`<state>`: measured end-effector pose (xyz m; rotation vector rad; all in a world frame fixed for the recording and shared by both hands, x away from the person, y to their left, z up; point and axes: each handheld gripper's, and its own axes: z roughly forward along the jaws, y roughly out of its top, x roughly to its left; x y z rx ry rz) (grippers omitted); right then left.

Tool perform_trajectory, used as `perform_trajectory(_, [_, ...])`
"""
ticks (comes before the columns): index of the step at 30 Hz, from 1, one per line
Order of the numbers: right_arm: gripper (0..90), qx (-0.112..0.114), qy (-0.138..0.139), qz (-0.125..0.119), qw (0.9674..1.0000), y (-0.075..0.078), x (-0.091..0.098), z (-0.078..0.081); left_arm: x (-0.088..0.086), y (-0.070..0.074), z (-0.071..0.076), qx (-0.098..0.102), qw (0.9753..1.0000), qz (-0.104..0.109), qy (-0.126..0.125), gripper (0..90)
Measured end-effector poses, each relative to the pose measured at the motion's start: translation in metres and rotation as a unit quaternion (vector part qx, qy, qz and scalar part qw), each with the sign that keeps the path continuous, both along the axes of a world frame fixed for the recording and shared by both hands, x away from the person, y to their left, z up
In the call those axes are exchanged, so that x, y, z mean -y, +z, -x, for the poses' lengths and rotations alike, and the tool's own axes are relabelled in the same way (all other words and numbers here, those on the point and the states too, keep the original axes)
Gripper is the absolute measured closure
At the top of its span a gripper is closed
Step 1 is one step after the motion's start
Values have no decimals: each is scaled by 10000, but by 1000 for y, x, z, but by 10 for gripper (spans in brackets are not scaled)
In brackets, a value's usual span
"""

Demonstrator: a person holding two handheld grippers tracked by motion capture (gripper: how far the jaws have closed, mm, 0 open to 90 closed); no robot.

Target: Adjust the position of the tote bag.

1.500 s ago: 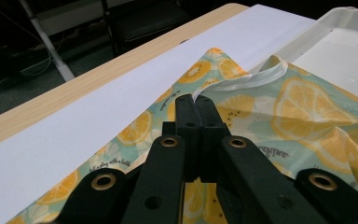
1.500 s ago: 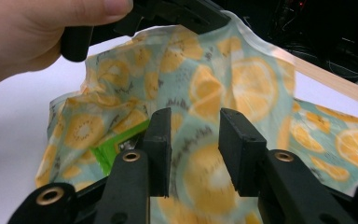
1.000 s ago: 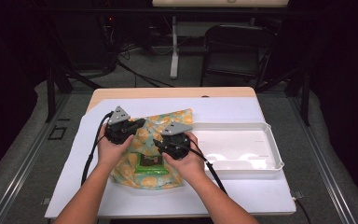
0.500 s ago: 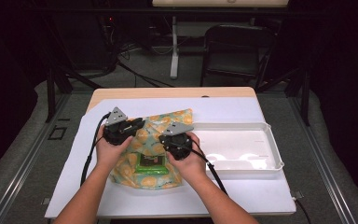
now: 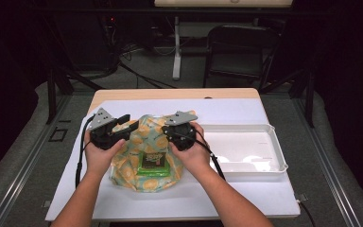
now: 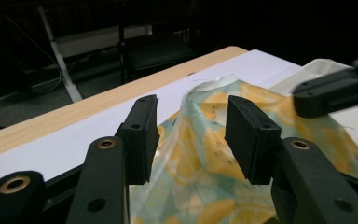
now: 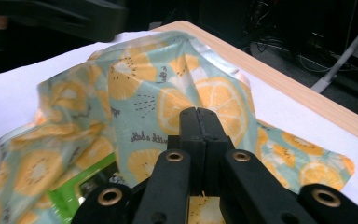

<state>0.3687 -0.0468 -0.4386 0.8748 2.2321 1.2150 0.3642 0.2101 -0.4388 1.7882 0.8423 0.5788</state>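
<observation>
Lemon-print bag (image 7: pixel 135 93) pinched by right gripper (image 7: pixel 199 122) — left gripper (image 6: pixel 191 135) just opened.

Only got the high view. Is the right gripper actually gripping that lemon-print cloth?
Observer: Yes. In the right gripper view the right gripper is shut on a raised fold of the lemon-print cloth.
Operator: And the left?
Observer: The left gripper has just been opening. The cloth rises between its jaws, but the pads are not pressing on it.
Operator: Is the lifted fold high?
Observer: It peaks like a tent at the right gripper's tips, and the green packet peeks out below it.
</observation>
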Motion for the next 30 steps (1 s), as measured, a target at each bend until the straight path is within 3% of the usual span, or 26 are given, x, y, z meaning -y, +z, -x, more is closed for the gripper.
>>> perform_trajectory(9, [900, -93, -272, -19, 9996, 0, 7, -27, -4, -13, 8, -203, 9998, -29, 69, 527])
perform_trajectory(17, [900, -182, -392, 34, 9991, -9, 11, -41, -3, -34, 7, -428, 9986, -295, 131, 504])
perform_trajectory(30, [900, -363, -531, 120, 9979, -23, 17, -54, 3, -67, -1, -847, 9939, -678, 206, 478])
